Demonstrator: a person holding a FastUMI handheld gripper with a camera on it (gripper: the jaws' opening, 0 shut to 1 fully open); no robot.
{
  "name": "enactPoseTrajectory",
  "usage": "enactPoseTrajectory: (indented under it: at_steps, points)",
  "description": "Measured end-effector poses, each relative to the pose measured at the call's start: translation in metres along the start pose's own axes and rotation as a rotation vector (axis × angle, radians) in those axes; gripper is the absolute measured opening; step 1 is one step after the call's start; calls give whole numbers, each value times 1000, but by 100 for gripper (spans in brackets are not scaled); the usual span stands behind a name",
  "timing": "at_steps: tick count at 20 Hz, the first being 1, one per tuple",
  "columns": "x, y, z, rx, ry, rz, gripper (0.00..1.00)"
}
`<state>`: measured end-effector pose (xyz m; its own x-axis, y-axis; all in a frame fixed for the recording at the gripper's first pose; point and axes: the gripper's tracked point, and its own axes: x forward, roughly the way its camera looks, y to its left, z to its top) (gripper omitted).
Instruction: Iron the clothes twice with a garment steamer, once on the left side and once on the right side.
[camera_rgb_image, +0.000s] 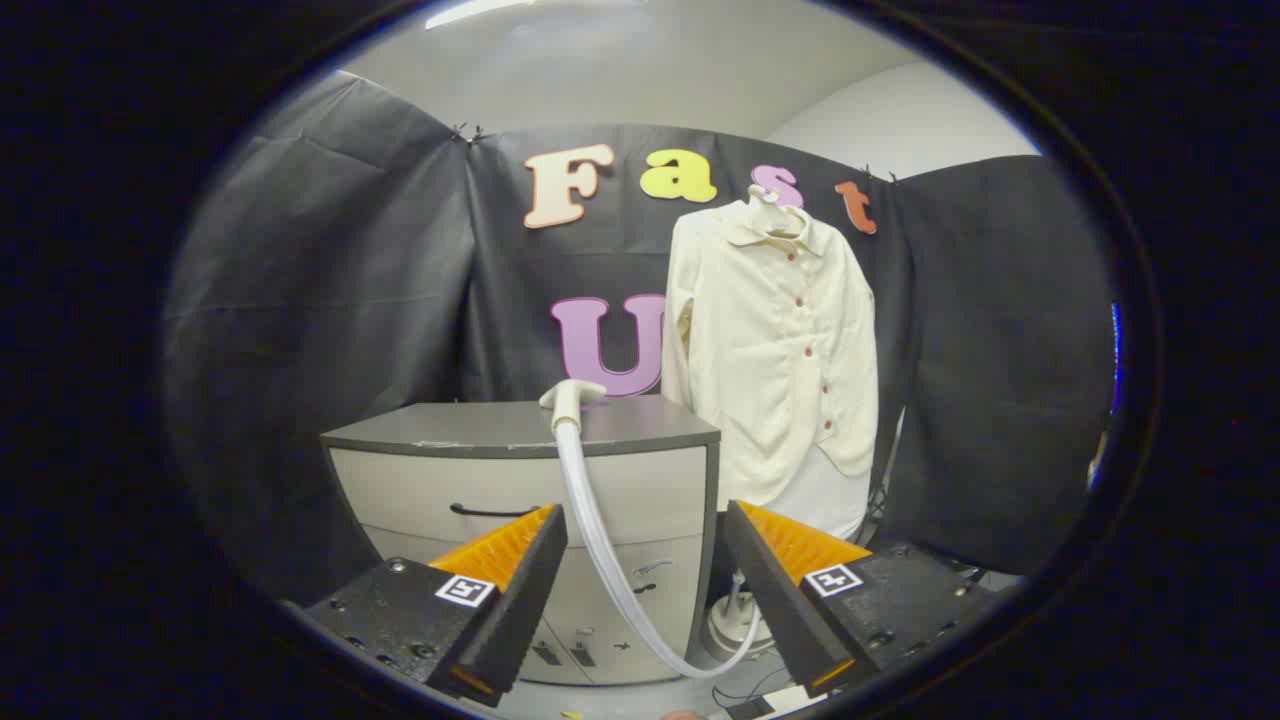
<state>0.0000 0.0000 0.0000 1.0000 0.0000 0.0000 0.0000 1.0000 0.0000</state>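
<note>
The gripper (645, 590), wide open and empty, should advance squarely onto the steamer head (570, 395) lying on the cabinet (500, 430).

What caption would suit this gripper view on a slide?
Open gripper faces a steamer head resting on a grey cabinet, its hose trailing down, beside a cream shirt on a hanger.

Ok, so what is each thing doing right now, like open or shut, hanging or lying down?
gripper: open, holding nothing.
steamer head: lying on top of the cabinet, not picked up.
hose: hanging down the cabinet front, curving towards the steamer base.
steamer base: standing on the floor beside the cabinet.
shirt: hanging on a hanger, buttoned.
cabinet: drawers shut.
</note>
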Motion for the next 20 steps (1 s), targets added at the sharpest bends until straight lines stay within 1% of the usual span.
enactPoseTrajectory:
  at_steps: [6,10,14,17,20]
  points:
    - [7,7,5,48,6,0,97]
    - [9,5,5,47,9,-3,97]
    - [9,5,5,36,17,18,97]
    - [12,-4,-1,38,43,-1,97]
    - [21,-6,1,39,43,8,97]
